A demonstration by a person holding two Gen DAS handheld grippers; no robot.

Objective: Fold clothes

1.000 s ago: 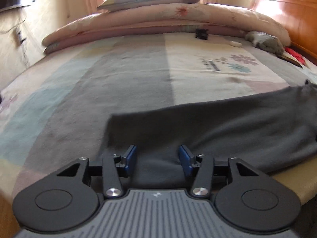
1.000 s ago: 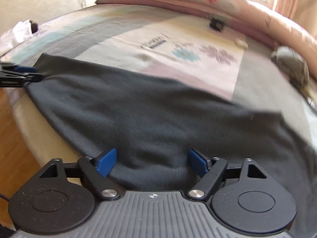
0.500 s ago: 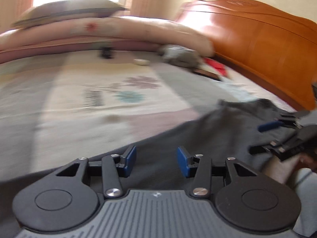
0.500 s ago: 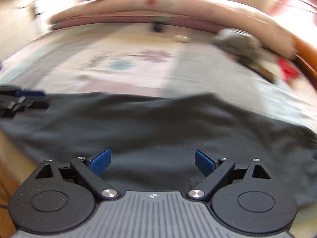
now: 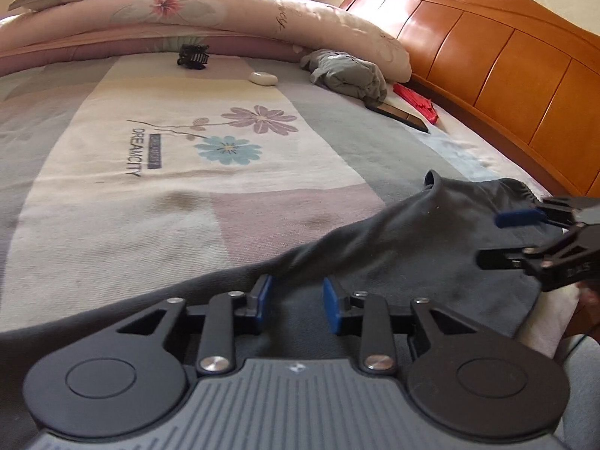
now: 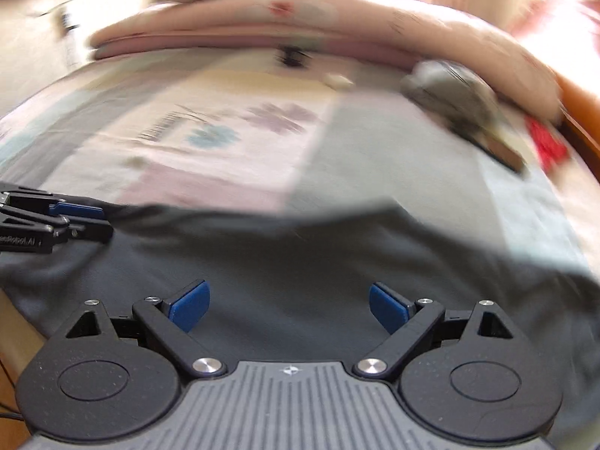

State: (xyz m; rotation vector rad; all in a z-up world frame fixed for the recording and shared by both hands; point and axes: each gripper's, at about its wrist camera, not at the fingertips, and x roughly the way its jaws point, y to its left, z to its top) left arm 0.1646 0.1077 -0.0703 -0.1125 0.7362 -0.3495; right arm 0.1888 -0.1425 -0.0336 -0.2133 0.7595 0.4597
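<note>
A dark grey garment (image 5: 412,243) lies spread along the near edge of the bed, its gathered end toward the headboard. My left gripper (image 5: 296,300) hovers low over its middle. Its jaws are closing, with a raised fold of the cloth just ahead of the blue pads (image 5: 264,298), which do not press on it. My right gripper (image 6: 288,305) stands wide open above the garment (image 6: 300,247) with nothing gripped. It also shows in the left wrist view, right gripper (image 5: 498,238), over the gathered end. The left gripper (image 6: 101,221) reaches in at the left edge of the right wrist view.
At the back lie a folded quilt (image 5: 225,11) and a pillow. A bundled grey cloth (image 5: 348,75), a black hair clip (image 5: 193,56), a small white object (image 5: 263,78), a red item (image 5: 416,103) and a dark flat device (image 5: 401,114) lie near the wooden headboard (image 5: 506,56).
The left wrist view swung right, from the garment's left end toward the headboard, and its jaws narrowed a little. The right gripper shifted over the garment and its jaws spread slightly wider.
</note>
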